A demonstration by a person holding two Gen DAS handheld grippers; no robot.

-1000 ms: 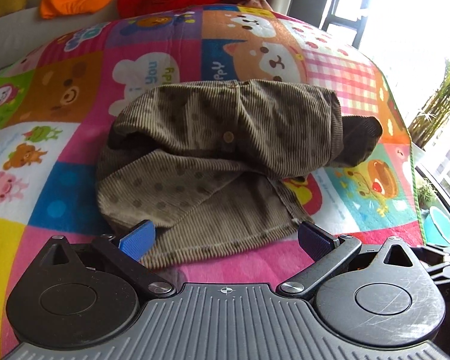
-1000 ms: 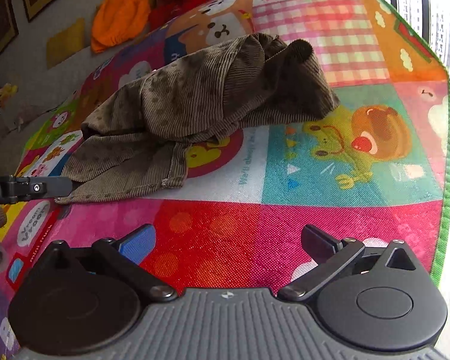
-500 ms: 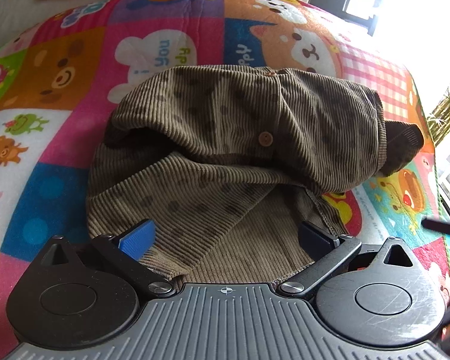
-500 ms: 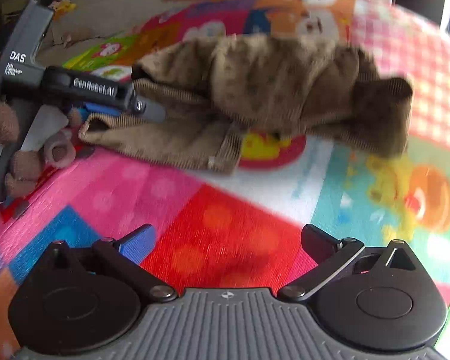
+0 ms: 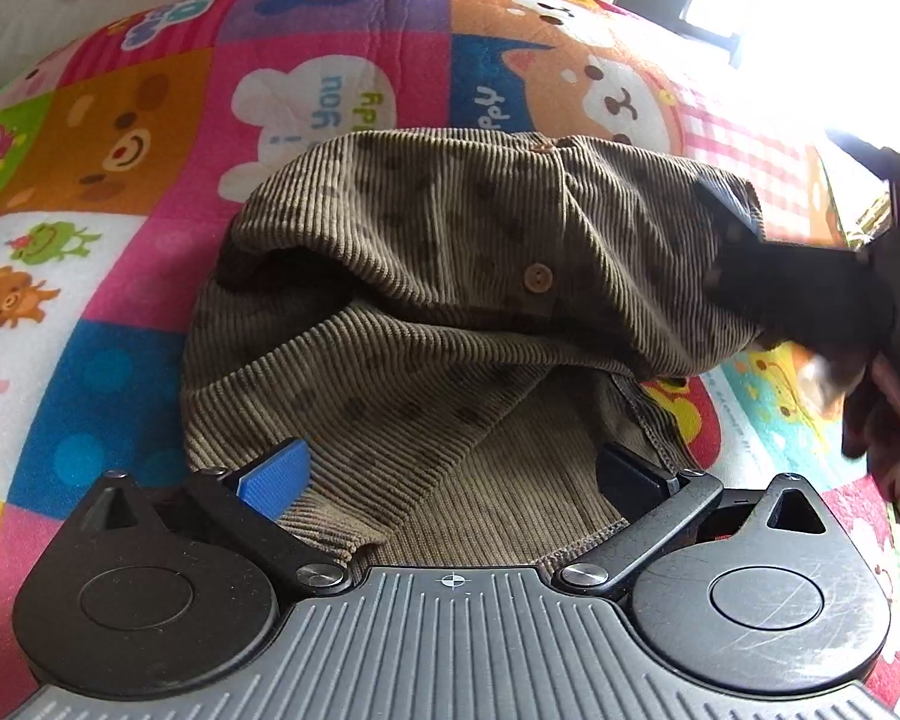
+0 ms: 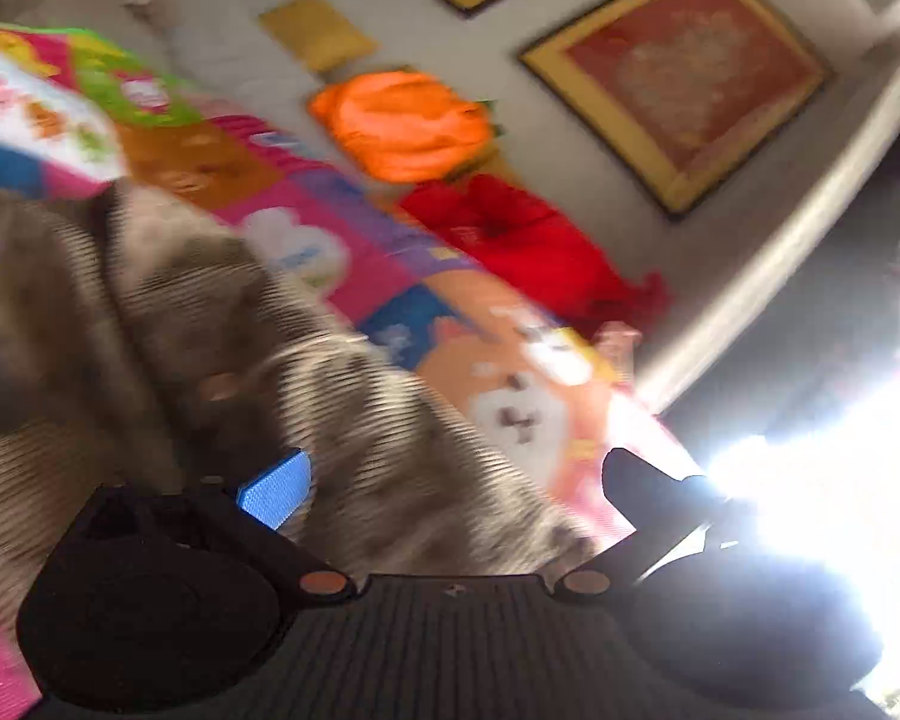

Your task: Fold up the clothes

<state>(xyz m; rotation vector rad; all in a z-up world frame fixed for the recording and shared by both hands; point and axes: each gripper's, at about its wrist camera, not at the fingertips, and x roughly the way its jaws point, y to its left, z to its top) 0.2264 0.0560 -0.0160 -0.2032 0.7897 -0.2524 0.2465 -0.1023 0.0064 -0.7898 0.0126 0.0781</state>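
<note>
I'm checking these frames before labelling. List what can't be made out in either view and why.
- Corduroy garment, left wrist view: its near hem is hidden behind the left gripper; its right end is covered by the blurred right gripper.
- Right wrist view: motion blur smears the garment, so contact with the right gripper is unclear.
- Window glare washes out the right fingertip.

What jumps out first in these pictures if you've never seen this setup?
The crumpled brown corduroy garment with its wooden button, heaped in the middle of a loud cartoon-animal play mat. The left gripper stands open over the garment's near hem, one finger pad bright blue. In the blurred right view, an orange cushion and red cloth lie beyond the mat, below framed pictures.
</note>
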